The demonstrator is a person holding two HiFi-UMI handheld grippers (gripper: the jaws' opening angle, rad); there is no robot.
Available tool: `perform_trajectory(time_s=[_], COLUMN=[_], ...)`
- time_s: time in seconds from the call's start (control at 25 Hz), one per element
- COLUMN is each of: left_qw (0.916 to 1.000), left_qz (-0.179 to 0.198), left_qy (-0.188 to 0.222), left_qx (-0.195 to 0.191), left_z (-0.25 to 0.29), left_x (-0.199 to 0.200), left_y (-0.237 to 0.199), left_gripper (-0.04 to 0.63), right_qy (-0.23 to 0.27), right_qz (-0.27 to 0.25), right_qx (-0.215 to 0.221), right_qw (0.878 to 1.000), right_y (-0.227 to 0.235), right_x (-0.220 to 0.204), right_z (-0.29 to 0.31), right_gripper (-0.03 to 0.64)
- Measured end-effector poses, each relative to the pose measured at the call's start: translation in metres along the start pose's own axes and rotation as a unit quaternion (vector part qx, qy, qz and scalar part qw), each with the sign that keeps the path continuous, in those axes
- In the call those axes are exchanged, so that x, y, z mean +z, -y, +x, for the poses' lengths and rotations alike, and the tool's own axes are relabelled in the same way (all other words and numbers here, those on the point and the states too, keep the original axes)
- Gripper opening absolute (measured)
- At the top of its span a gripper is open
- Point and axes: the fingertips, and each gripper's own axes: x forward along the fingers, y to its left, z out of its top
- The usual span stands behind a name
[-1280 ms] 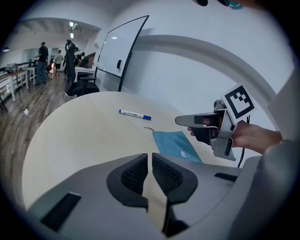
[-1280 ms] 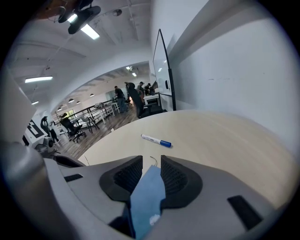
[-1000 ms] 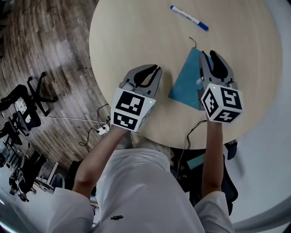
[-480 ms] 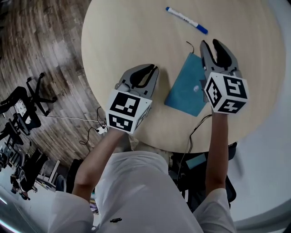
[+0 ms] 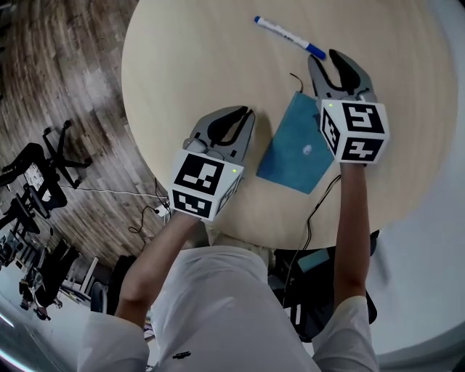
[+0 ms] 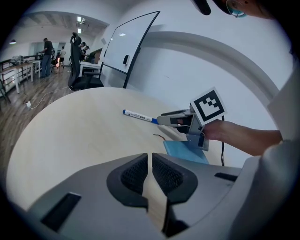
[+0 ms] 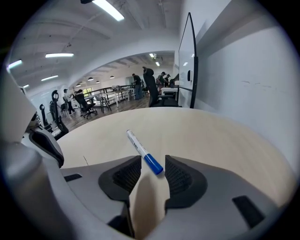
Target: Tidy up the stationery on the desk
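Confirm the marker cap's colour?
Blue cap on a white marker; clearest in the right gripper view.

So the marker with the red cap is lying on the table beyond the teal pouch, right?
No, the cap on the marker is blue, not red; the right gripper view shows it. It does lie on the table beyond the teal pouch.

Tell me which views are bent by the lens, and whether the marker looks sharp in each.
Head view: table rim bows strongly, marker sharp. Left gripper view: black corners, whiteboard frame curves, marker small but clear. Right gripper view: black corners too, ceiling lights glare, marker sharp.
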Motion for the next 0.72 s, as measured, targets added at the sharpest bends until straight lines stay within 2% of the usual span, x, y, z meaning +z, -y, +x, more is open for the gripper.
perform_trajectory(time_s=[0.36,0.52,0.72], left_qw=[0.9999,0.9999,0.9999], left_qz=[-0.001,-0.001,0.003], left_qy=[-0.011,-0.013,-0.016], left_qx=[0.002,0.001,-0.003], left_z=[0.007,0.007,0.011], left_x=[-0.007,-0.010,-0.013], left_y=[0.000,0.003,0.012], left_gripper=[0.043,0.043,0.043], right_qy=[-0.030,-0.033,-0.026], right_qz=[-0.037,-0.072,-0.068], right_qx=[0.015,0.014,0.032], right_qw=[0.999,0.997,0.997], right_y=[-0.002,-0.013,-0.018], right_x=[-0.015,-0.015,-0.021], right_z=[0.016,0.013,0.006], right_gripper=[0.152,0.114,0.100])
